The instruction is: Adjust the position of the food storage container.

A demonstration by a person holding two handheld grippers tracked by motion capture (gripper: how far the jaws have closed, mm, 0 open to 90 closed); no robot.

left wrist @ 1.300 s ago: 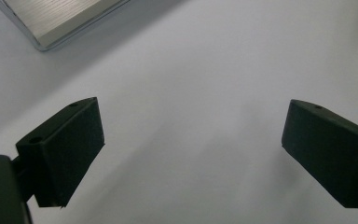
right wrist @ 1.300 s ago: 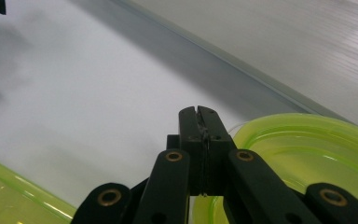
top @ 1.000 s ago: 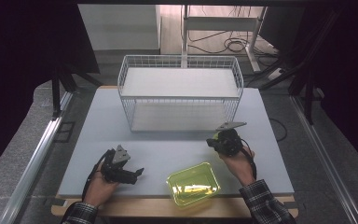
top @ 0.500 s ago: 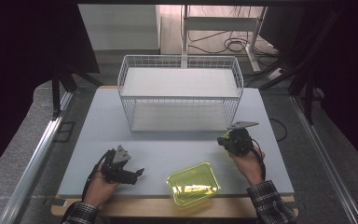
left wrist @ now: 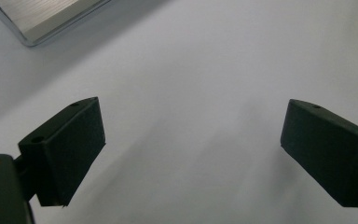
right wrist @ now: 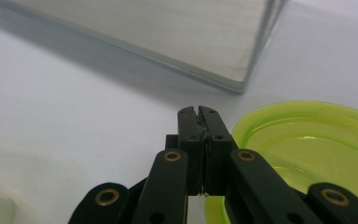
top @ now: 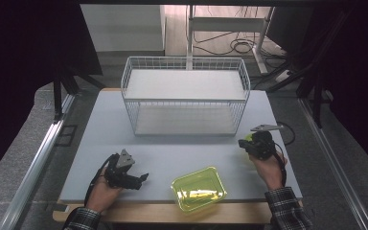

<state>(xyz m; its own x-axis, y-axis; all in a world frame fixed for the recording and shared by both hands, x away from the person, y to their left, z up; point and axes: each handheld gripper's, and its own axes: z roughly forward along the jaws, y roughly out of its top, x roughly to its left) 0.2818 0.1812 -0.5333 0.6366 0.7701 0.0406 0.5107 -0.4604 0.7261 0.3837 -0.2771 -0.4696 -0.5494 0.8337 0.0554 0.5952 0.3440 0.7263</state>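
My left gripper (top: 141,181) rests at the table's front left, held in a hand. Its jaws (left wrist: 191,140) stand wide open over bare table with nothing between them. At the right side of the table my right gripper (top: 243,143) is held just off the wire basket's front right corner. Its jaws (right wrist: 199,112) are pressed together. A translucent yellow-green round dish (right wrist: 307,149) lies right beside and partly under those jaws. Whether its thin rim is pinched between them I cannot tell.
A white wire basket (top: 184,98) stands across the middle and back of the grey table (top: 100,124). A yellow-green rectangular container (top: 199,189) with something yellow inside sits at the front edge between the two hands. The basket's silver base (right wrist: 158,32) lies ahead of the right jaws.
The right hand has carried its gripper to the right, away from the green container and toward the table's right edge. The left hand and gripper have stayed put.
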